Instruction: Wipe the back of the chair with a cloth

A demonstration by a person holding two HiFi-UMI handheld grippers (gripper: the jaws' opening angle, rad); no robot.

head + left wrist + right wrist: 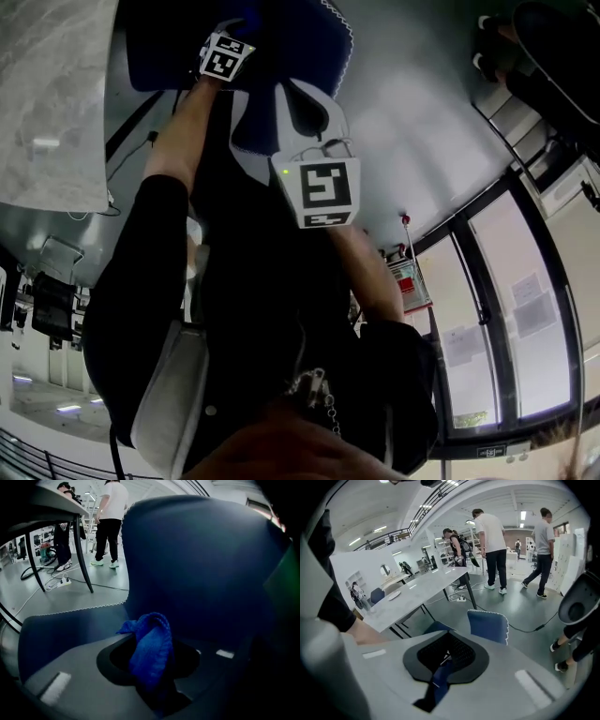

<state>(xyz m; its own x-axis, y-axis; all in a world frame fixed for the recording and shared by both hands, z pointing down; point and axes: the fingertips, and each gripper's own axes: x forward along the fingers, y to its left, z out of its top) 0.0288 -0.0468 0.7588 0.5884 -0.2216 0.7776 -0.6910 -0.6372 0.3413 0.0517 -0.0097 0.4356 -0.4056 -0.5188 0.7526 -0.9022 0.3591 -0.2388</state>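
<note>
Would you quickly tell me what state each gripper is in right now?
Left gripper: closed on the bright blue knitted cloth.
Right gripper: closed on a thin dark blue strip of unclear kind.

A big bright hall with a grey floor [520, 611], a long pale table [417, 595] on black legs, strip lights [523, 515] overhead, and tall windows [525, 309].

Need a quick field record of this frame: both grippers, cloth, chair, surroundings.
left gripper: fingers shut on the blue cloth
cloth: bunched, close in front of the chair back; contact can't be told
right gripper: fingers together on a thin dark-blue strip, identity unclear
table: grey top, next to the chair
people: standing in the background
</note>
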